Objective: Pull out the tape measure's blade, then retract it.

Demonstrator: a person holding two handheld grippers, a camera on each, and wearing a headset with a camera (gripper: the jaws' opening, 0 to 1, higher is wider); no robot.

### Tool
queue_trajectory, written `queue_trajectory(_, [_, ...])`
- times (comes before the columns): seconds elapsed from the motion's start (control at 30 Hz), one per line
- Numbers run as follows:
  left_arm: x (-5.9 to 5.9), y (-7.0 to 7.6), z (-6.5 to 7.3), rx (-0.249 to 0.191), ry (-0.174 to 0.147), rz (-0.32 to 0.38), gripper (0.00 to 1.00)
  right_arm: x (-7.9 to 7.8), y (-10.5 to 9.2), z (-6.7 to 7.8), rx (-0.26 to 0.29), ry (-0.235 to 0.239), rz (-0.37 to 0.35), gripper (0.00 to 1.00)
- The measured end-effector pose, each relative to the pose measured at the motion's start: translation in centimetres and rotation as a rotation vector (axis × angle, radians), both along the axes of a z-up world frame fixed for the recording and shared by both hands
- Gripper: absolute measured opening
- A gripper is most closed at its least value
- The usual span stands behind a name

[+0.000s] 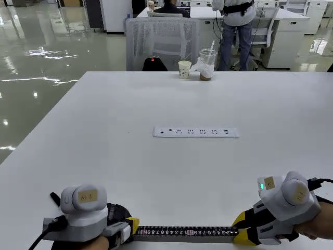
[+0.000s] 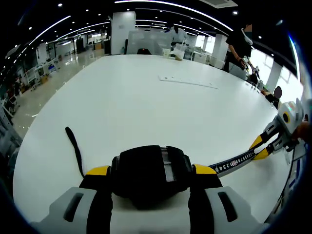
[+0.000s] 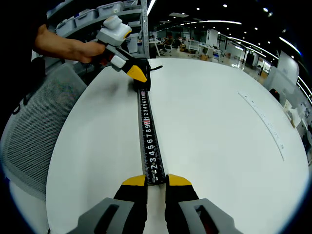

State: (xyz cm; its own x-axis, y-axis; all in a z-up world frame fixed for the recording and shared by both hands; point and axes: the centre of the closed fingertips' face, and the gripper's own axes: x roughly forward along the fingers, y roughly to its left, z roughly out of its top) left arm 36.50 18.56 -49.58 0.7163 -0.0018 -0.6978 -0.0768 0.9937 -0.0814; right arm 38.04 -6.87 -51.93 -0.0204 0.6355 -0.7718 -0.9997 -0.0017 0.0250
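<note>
Yellow-tipped fingers (image 2: 97, 170) of the left gripper (image 2: 151, 171) are clamped on either side of the black tape measure case (image 2: 146, 163), low at the near edge of the white counter (image 1: 171, 99). Opposite, the right gripper (image 3: 157, 181) has its fingers almost together, pinching the tip of the blade (image 3: 147, 136), which lies flat and drawn out between them. Both grippers sit low and level, pointing at each other.

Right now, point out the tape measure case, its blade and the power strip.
tape measure case (image 2: 151, 170), left gripper view, top of its black body.
blade (image 3: 148, 141), right gripper view, middle of its numbered stretch.
power strip (image 1: 196, 132), head view, centre of its white face.
</note>
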Motion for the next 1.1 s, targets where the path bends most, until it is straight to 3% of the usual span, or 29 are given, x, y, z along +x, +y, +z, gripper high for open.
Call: queue_trajectory(1.1, [-0.1, 0.1, 0.1, -0.015, -0.001, -0.005, 0.58, -0.4, 2.7, 0.1, 0.01, -0.002, 0.012, 0.1])
